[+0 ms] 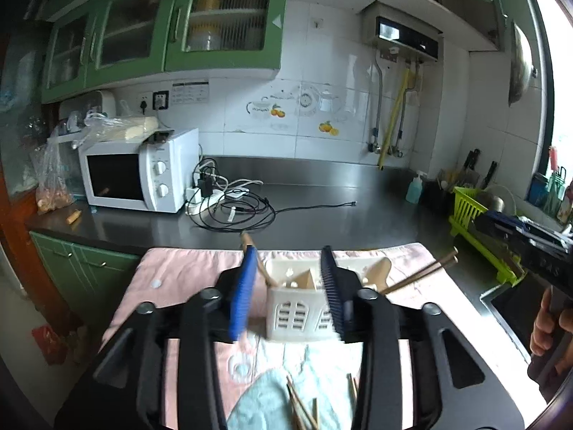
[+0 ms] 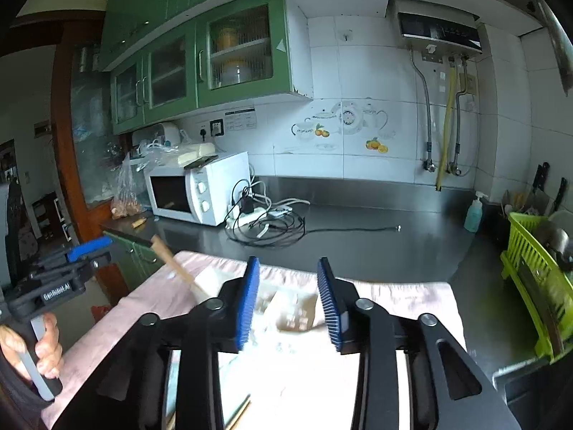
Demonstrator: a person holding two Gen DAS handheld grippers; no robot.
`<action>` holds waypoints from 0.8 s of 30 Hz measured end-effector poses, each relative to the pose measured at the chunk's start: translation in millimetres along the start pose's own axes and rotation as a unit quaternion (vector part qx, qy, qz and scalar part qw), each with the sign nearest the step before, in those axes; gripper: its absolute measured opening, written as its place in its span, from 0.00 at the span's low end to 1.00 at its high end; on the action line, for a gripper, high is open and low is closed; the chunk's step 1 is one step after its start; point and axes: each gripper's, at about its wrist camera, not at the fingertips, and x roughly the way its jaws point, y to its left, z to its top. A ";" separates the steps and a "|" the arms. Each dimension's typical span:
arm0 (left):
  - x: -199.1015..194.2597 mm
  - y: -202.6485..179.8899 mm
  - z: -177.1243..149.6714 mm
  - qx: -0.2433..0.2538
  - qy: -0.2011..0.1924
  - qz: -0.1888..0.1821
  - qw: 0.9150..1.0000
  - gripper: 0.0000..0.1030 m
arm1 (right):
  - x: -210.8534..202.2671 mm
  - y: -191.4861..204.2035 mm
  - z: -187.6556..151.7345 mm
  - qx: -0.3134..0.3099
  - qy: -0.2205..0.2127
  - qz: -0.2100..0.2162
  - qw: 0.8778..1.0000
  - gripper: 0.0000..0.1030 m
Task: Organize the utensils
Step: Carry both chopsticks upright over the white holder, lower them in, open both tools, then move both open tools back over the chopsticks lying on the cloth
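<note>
A white plastic utensil holder [image 1: 293, 308] stands on the pink cloth [image 1: 186, 279]. It holds wooden spoons [image 1: 308, 279], a wooden handle [image 1: 250, 247] and a pair of chopsticks [image 1: 419, 274] leaning right. My left gripper [image 1: 290, 286] is open with its jaws on either side of the holder. More chopsticks [image 1: 299, 405] lie on the cloth near me. My right gripper [image 2: 288, 299] is open and empty above the holder [image 2: 293, 308], which is blurred and overexposed. The left gripper [image 2: 86, 251] shows at the left of the right wrist view.
A dark steel counter [image 1: 322, 211] carries a white microwave [image 1: 139, 172], a tangle of cables and a power strip [image 1: 229, 204], a blue soap bottle [image 1: 415, 188] and a green dish rack [image 1: 480, 229]. A sink [image 1: 515, 304] lies at the right.
</note>
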 end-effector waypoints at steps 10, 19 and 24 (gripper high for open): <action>-78.0 -1.4 -67.0 0.017 -0.011 0.041 0.999 0.91 | -52.0 38.5 -93.5 0.004 0.051 0.024 0.998 0.59; -113.6 18.9 -130.1 -0.011 0.017 0.076 0.997 0.95 | -72.0 69.7 -183.2 0.005 0.119 0.026 0.993 0.62; -120.2 29.9 -159.4 -0.024 0.041 0.092 0.995 0.95 | -73.8 85.6 -225.0 0.013 0.157 0.034 0.987 0.61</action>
